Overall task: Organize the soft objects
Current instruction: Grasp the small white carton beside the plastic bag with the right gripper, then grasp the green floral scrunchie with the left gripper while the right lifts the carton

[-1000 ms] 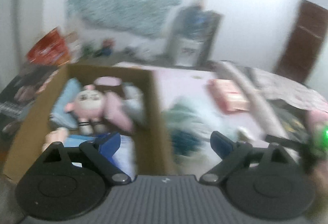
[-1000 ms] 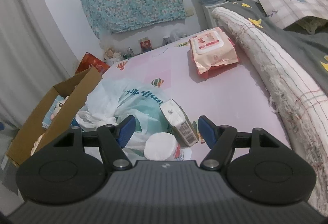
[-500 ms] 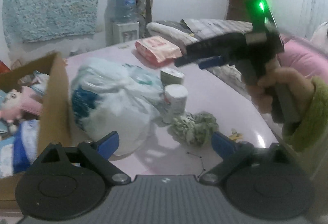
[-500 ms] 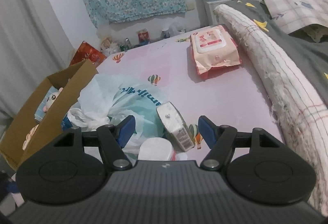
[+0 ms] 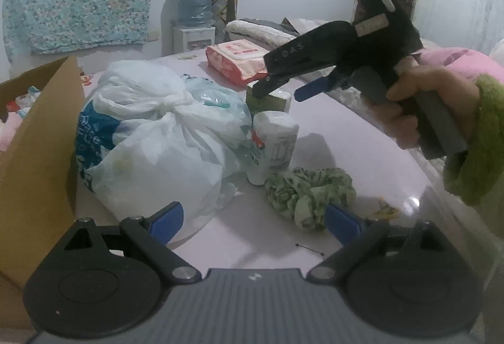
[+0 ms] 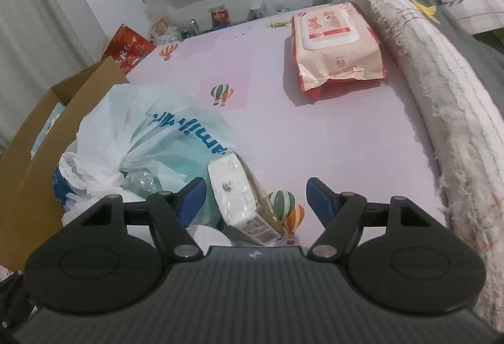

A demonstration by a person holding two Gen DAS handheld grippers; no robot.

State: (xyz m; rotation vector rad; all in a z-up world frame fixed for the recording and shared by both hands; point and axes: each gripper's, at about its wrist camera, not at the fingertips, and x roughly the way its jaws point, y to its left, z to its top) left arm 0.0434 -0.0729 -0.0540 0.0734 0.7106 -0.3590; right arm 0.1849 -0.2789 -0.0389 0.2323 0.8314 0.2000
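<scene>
My left gripper (image 5: 255,222) is open and empty, low over the pink bed sheet (image 5: 340,149). A green scrunchie (image 5: 310,191) lies just ahead, near its right fingertip. A knotted white plastic bag (image 5: 151,136) sits to the left, with a white roll pack (image 5: 275,144) and a tissue pack (image 5: 267,98) beside it. My right gripper (image 6: 255,200) is open and empty, hovering above the tissue pack (image 6: 242,199) and the bag (image 6: 138,136). In the left wrist view the right gripper (image 5: 283,89) hangs over the tissue pack.
A cardboard box (image 5: 37,136) with soft toys stands at the left, also in the right wrist view (image 6: 37,130). A pink wet-wipes pack (image 6: 335,45) lies farther back. A rolled blanket (image 6: 441,98) runs along the right side. A water dispenser (image 5: 193,19) stands by the wall.
My left gripper swung right, away from the box, and now faces the bag and the scrunchie. My right gripper moved forward and down over the tissue pack.
</scene>
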